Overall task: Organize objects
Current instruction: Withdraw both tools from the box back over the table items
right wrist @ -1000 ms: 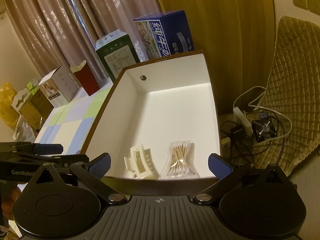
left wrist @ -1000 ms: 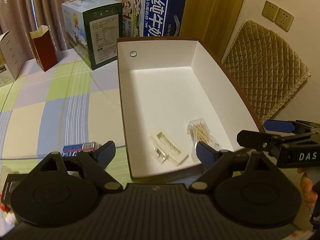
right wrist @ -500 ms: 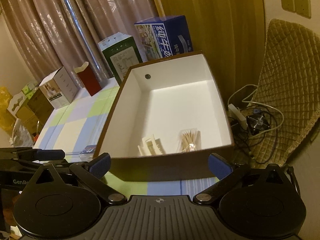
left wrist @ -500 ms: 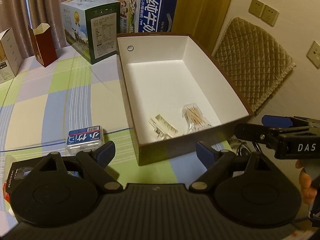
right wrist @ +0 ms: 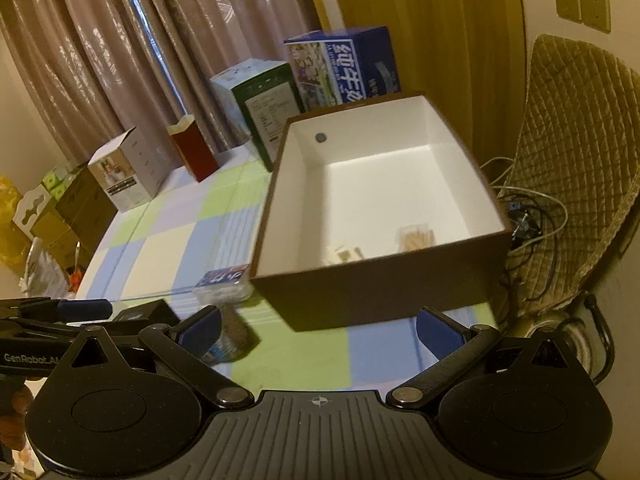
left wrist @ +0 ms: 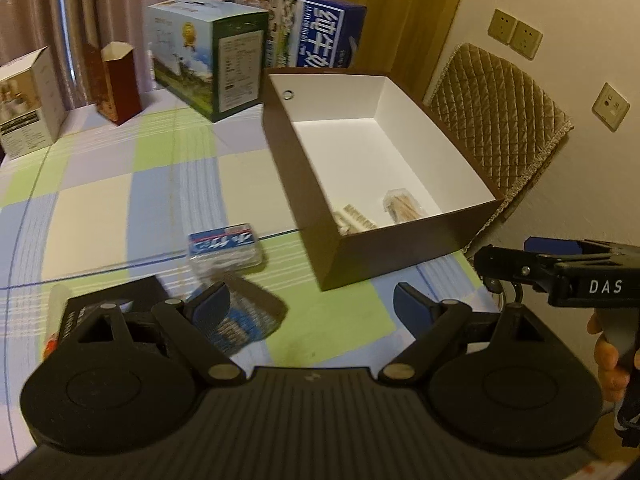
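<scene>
A brown box with a white inside (left wrist: 384,248) (right wrist: 376,284) stands on the checked tablecloth. In it lie a cream hair clip (left wrist: 354,218) (right wrist: 344,254) and a bag of cotton swabs (left wrist: 402,206) (right wrist: 416,236). Left of the box lie a blue-labelled clear pack (left wrist: 224,250) (right wrist: 224,280), a second blue packet (left wrist: 240,320) (right wrist: 230,340) and a black box (left wrist: 108,308) (right wrist: 148,314). My left gripper (left wrist: 310,308) is open and empty above the table in front of the box. My right gripper (right wrist: 318,328) is open and empty, to its right.
Cartons stand at the back: a green one (left wrist: 208,60), a blue milk carton (left wrist: 312,34), a dark red one (left wrist: 120,80) and a white one (left wrist: 24,100). A quilted chair (right wrist: 576,160) and cables (right wrist: 532,216) are right of the table edge.
Both grippers have pulled back from over the box and towards the left. The packs on the cloth have come into view. Both stay open.
</scene>
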{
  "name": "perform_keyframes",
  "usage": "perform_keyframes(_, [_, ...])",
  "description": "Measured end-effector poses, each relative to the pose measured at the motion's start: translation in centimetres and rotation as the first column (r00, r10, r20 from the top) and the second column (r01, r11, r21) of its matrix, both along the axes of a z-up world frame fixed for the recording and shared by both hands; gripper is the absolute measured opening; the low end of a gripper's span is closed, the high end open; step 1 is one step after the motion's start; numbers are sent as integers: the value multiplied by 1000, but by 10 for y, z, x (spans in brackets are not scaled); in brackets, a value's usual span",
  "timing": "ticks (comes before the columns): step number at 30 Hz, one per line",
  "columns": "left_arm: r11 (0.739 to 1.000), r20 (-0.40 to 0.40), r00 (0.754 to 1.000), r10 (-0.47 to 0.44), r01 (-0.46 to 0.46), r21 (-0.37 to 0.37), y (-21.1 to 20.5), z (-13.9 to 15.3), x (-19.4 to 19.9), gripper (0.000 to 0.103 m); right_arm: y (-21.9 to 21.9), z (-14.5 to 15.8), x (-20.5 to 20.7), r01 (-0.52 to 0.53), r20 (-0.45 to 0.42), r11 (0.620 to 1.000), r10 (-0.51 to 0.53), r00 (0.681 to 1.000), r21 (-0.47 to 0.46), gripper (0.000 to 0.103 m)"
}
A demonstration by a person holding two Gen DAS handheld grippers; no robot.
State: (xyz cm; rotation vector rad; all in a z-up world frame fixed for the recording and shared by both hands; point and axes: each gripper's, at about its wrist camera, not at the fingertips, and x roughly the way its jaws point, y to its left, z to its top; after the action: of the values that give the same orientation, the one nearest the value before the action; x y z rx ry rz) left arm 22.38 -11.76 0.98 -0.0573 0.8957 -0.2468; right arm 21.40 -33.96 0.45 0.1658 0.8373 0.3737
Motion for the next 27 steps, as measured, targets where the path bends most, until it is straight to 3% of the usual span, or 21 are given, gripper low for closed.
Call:
perform_keyframes(14, [991,-28,990,135,-135,18,92,-11,-53,90,66,-21,-21,-100,-48,995,100,994,-1,101])
perform_keyframes(27, [954,-62,952,300,-299,34,156,-28,-87,90,121,-42,-31,-235,-42,971,233,972,-42,101])
